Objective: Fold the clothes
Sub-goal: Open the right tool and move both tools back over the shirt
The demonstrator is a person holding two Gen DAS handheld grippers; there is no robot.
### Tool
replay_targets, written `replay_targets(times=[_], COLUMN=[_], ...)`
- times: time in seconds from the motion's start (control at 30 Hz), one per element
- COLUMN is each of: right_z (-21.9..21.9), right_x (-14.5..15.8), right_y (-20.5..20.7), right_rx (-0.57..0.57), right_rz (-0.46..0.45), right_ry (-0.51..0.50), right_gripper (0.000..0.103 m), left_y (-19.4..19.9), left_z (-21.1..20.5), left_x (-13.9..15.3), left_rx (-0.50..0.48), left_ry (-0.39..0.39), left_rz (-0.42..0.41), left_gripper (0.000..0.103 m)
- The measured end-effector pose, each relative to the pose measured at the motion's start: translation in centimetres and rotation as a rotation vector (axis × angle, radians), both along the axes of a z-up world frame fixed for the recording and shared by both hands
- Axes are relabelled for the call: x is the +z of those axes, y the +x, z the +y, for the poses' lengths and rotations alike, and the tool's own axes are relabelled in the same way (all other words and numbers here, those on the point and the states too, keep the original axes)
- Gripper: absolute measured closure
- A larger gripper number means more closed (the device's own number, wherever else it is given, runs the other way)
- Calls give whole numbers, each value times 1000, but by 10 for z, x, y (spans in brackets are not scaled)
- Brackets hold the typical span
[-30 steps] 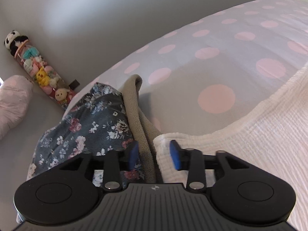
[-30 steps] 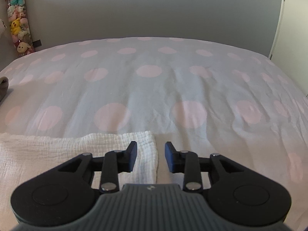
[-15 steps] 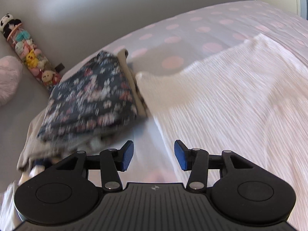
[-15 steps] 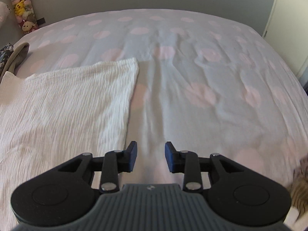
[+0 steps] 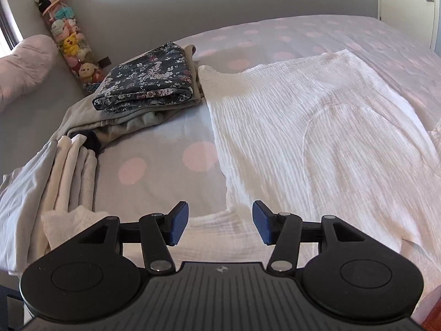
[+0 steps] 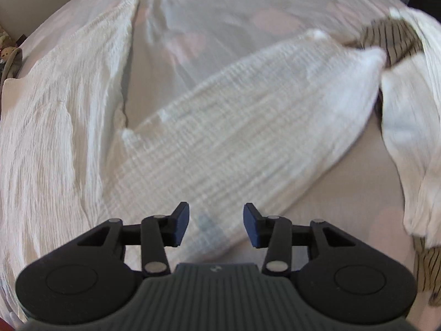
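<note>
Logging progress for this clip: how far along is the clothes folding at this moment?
Done: a folded floral garment sits on a folded beige one, with folded white pieces nearer the bed's edge.

In hand: nothing. The left gripper and right gripper are empty, jaws opening, over the white crinkle-fabric garment spread flat with its sleeve out.

Left: folding that garment, then the white and striped heap.

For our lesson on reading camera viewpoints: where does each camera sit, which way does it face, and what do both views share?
Left wrist: sits on the left tool, angled down across the bed toward the floral stack; only the opening, empty tool shows.
Right wrist: sits on the right tool, pointing steeply down at a sleeve; only the opening, empty tool shows.
Shared: the white garment on the dotted bed.
</note>
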State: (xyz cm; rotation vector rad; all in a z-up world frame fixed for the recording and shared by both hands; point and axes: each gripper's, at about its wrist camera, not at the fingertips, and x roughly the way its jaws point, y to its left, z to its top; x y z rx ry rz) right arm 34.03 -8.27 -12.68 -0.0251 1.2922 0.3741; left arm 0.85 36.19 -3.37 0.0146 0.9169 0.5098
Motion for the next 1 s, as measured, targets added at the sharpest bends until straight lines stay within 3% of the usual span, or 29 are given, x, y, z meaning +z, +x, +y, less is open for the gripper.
replay_targets(times=[0.17,0.23,0.27,0.33,0.53,0.67,0.87,1.0], right_z=[-32,-38,-41,-47,-63,-68,-55,-38], right_x=[-20,-19,-18,-16,-7,-13,5,27], right_y=[-2,-3,-3,-3,-9,-14,-25,-45], right_rx=[-173,-217,-239,-283,-307,-307,-206,-114], right_rz=[45,45,44,44,1,7,-37,-54], right_ry=[117,154,173,209,115,126,102,141], right_gripper=[56,71,100,99,100,100,81,81], left_y=[-16,-20,-21,-25,-36,-40,-43,-44], left_z=[-35,-43,-46,-51,-61,-65,-74,-89], left_x=[0,-1,-1,-1,0,-3,-15,-30], left_rx=[-15,-18,-16,-15,-22,-43,-149,-227], left_ry=[4,14,13,6,13,13,6,-6], left_rz=[-48,-47,-46,-51,-56,-43,21,81], left_gripper=[53,53,53,53,53,53,53,53])
